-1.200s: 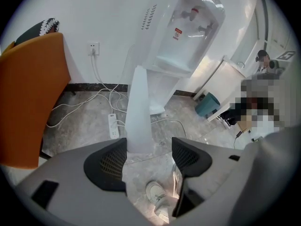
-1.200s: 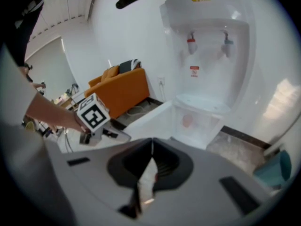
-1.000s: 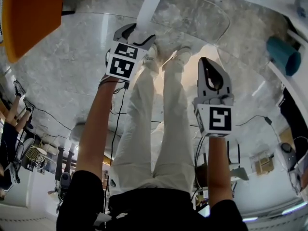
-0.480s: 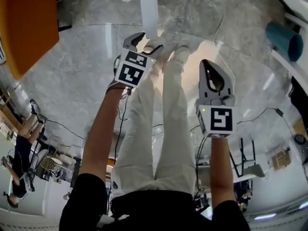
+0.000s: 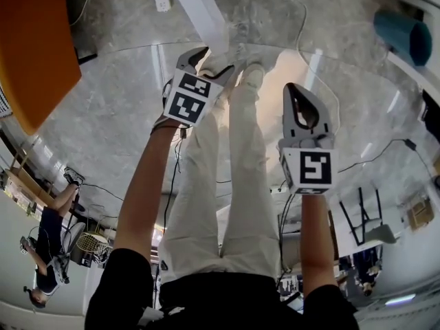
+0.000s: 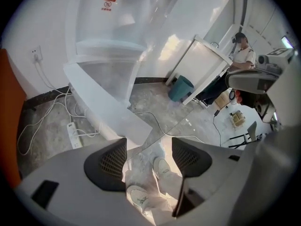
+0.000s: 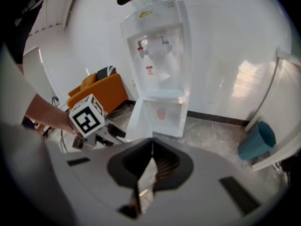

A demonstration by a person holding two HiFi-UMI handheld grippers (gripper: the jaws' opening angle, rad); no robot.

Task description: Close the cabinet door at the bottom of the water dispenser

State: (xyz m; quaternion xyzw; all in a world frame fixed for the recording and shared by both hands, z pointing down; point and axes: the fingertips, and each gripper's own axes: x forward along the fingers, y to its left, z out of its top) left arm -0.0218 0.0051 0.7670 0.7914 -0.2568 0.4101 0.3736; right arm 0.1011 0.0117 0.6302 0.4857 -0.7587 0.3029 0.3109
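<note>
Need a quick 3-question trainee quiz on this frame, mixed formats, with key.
1. True or false: the cabinet door of the water dispenser stands shut.
2. Which has its jaws apart? A) left gripper B) right gripper
3. Fill in: in the right gripper view, the bin to the right of the water dispenser is ____ in colour.
Key: 1 false, it stands open; 2 A; 3 teal.

Bright daylight, floor glare, strong fisheye edges, slight blur.

sofa [image 7: 101, 91] left | water dispenser [image 7: 157, 46] centre (cabinet door [image 7: 135, 122] open leftward) | bin [image 7: 256, 142] right
</note>
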